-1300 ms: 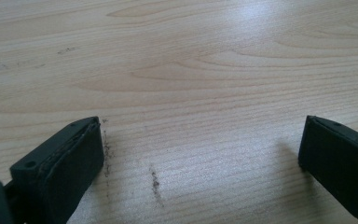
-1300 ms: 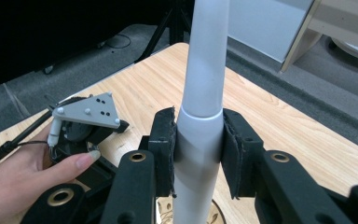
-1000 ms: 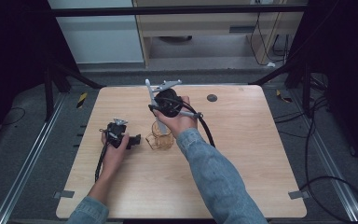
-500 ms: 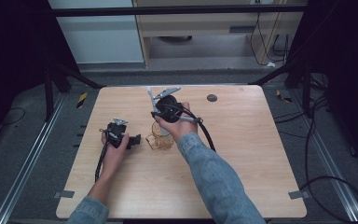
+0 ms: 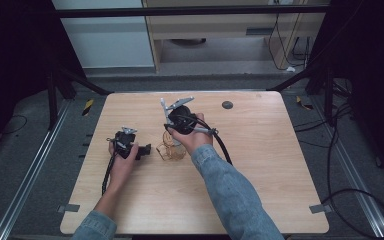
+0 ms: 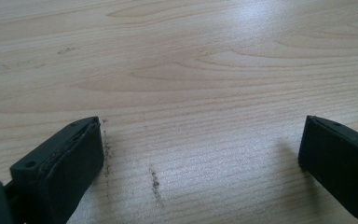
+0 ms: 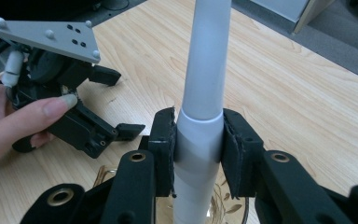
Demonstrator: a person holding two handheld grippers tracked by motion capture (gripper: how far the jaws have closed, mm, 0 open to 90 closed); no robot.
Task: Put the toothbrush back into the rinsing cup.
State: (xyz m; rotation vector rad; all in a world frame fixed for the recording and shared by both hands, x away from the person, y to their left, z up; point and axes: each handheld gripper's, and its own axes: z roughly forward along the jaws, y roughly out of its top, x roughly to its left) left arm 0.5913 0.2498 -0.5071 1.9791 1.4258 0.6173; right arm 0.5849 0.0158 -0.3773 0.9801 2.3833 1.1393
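Observation:
My right gripper (image 7: 198, 135) is shut on a white cylindrical tube (image 7: 205, 70), with its pads clamping the tube's wider lower section. Below the jaws sits a clear glass with a gold pattern (image 7: 233, 205), and the tube's lower end reaches down into its mouth. In the high view the right gripper (image 5: 176, 131) stands over the glass (image 5: 172, 150) at the table's middle. My left gripper (image 5: 142, 149) rests on the wood just left of the glass, open, with bare tabletop between its jaws (image 6: 200, 154). It also appears in the right gripper view (image 7: 116, 102), held by a hand.
The light wooden table (image 5: 260, 165) has a small dark round disc (image 5: 227, 105) near its far edge. Black cables trail from both grippers across the wood. Dark frame posts and rails stand around the table.
The right hand has sunk a little with the white tube, bringing it down onto the glass. The left gripper has stayed where it was.

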